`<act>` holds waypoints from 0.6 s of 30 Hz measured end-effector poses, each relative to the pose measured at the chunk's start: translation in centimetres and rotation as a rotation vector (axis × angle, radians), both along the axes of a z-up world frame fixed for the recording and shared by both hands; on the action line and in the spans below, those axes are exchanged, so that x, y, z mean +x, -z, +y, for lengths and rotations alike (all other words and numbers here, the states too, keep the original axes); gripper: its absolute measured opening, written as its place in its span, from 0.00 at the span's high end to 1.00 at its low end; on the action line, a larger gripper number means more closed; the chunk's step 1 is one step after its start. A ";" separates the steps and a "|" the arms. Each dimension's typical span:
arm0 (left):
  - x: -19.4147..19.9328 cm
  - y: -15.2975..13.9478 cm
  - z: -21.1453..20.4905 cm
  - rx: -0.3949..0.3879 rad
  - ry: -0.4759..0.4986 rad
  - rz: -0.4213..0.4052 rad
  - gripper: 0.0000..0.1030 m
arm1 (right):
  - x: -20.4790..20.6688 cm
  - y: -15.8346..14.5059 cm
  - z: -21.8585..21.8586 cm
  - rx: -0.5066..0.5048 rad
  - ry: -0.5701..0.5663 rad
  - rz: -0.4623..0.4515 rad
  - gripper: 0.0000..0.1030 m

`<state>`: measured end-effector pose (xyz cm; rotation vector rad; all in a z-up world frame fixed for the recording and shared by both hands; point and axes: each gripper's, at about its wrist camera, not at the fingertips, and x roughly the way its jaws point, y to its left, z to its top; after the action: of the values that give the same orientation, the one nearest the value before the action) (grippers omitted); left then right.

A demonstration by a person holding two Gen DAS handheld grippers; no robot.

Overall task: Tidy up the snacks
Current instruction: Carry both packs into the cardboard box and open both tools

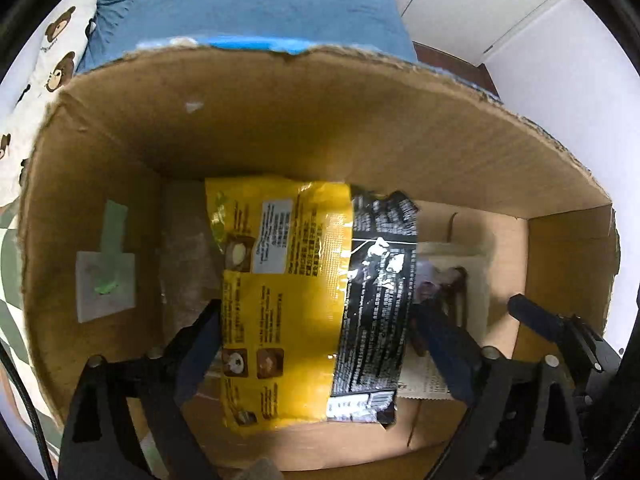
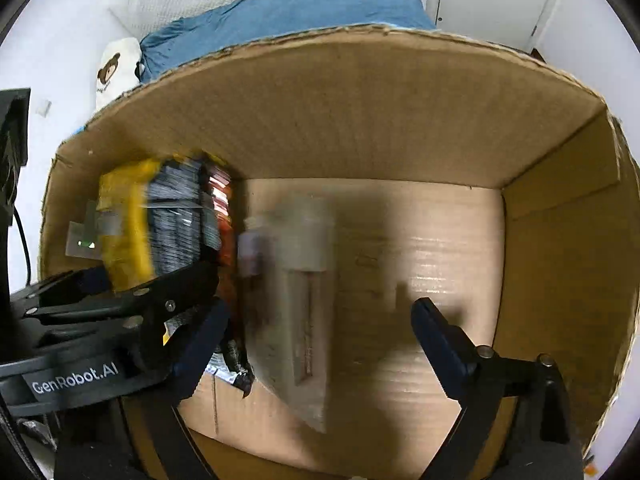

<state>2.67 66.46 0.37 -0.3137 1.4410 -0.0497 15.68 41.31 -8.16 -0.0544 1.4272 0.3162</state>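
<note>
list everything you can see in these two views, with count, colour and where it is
cardboard box: one, brown, open top, under both grippers
yellow and black snack packet: one, lying on the box floor at its left side, between the left gripper's fingers
pale snack packet: one, whitish with a dark stripe, blurred, on the box floor right of the yellow one
white label with green tape: one, on the box's left inner wall
blue bedding: one, beyond the box
bear-print cloth: one, white with brown bears, left of the bedding
left gripper: one, black, fingers apart, pads not pressing the packet
right gripper: one, black, fingers apart over the pale packet
</note>
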 end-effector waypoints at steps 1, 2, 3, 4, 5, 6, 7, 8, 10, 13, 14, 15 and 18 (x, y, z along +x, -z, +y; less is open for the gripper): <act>-0.5 -0.5 1.5 0.000 -0.001 -0.008 0.06 | 0.1 0.1 -0.1 0.003 0.003 0.001 0.08; -0.2 -0.6 1.9 0.000 0.000 -0.013 0.06 | 0.2 0.2 -0.2 0.005 0.009 0.006 0.07; 0.4 -0.8 2.1 0.004 0.002 -0.019 0.06 | 0.2 0.2 -0.3 0.005 0.019 0.010 0.07; -0.2 -1.5 3.5 0.009 0.000 -0.031 0.06 | 0.2 0.3 -0.4 0.003 0.029 0.010 0.07; -0.1 -1.8 4.3 0.001 0.002 -0.039 0.06 | 0.2 0.3 -0.6 0.004 0.035 0.011 0.07; 0.9 -2.1 3.2 0.001 0.002 -0.043 0.06 | 0.1 0.3 -0.7 0.005 0.039 0.012 0.07; 1.8 -2.0 3.0 0.003 0.000 -0.050 0.06 | -0.3 0.1 -0.8 0.007 0.042 0.010 0.07; 1.7 -2.4 3.6 0.000 0.001 -0.060 0.06 | -0.4 0.0 -1.0 0.011 0.045 0.009 0.07; 2.0 -2.6 4.6 0.004 0.001 -0.075 0.06 | -1.1 -0.5 -1.3 0.020 0.054 0.005 0.07; 1.1 -4.7 5.9 0.034 0.002 -0.120 0.06 | -3.4 -2.2 -2.1 0.030 0.063 -0.016 0.07; 0.3 -6.1 4.7 0.048 0.001 -0.140 0.06 | -3.8 -2.7 -2.3 0.029 0.065 -0.028 0.07; 0.8 -6.5 2.0 0.053 0.001 -0.157 0.06 | -4.5 -3.6 -2.4 0.030 0.068 -0.040 0.07; -2.8 -8.0 0.7 0.088 -0.001 -0.215 0.06 | -6.6 -5.6 -2.9 0.025 0.068 -0.096 0.07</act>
<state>-0.12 67.14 8.33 -0.2293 1.2255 -0.0179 9.05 38.41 -2.57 -0.0006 1.3263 0.2723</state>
